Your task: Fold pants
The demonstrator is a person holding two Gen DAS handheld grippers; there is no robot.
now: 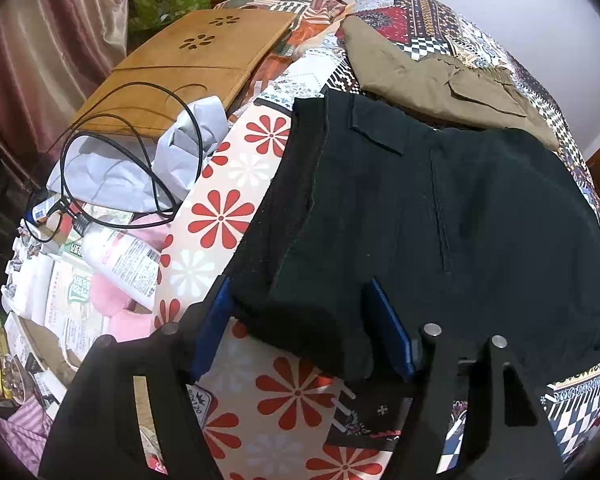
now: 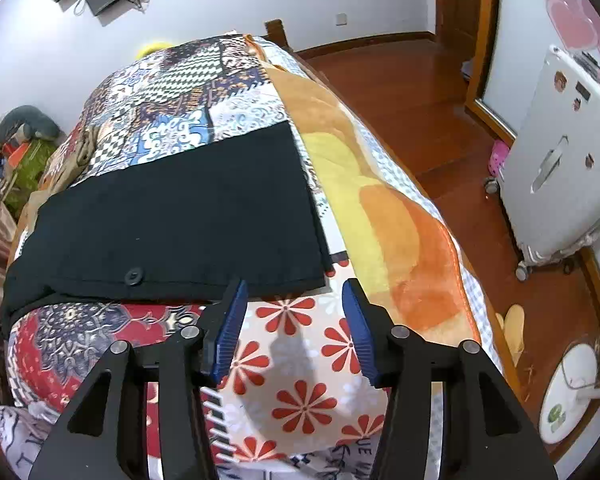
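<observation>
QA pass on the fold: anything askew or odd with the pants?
The black pants lie mostly flat, but the corner by the left gripper is uneven: a lower layer sticks out past the top layer's edge. The right gripper is open over bare bedspread. Nothing looks spilled or damaged.

A: Both views look evenly lit and fairly bright, with soft indoor light from above; the white wall (image 2: 220, 8) reads clean, without glare.

B: The right gripper (image 2: 294, 328) casts a soft grey shadow onto the floral bedspread (image 2: 300, 400) just beneath it. The black pants (image 1: 440, 220) swallow detail, with seams barely legible.

A: The fisheye bends everything: the bed bulges, and dark vignetting fills the corners. The wooden floor (image 2: 400, 92) carries a mild sheen.

B: The edges blur slightly; the centre stays sharp.
</observation>
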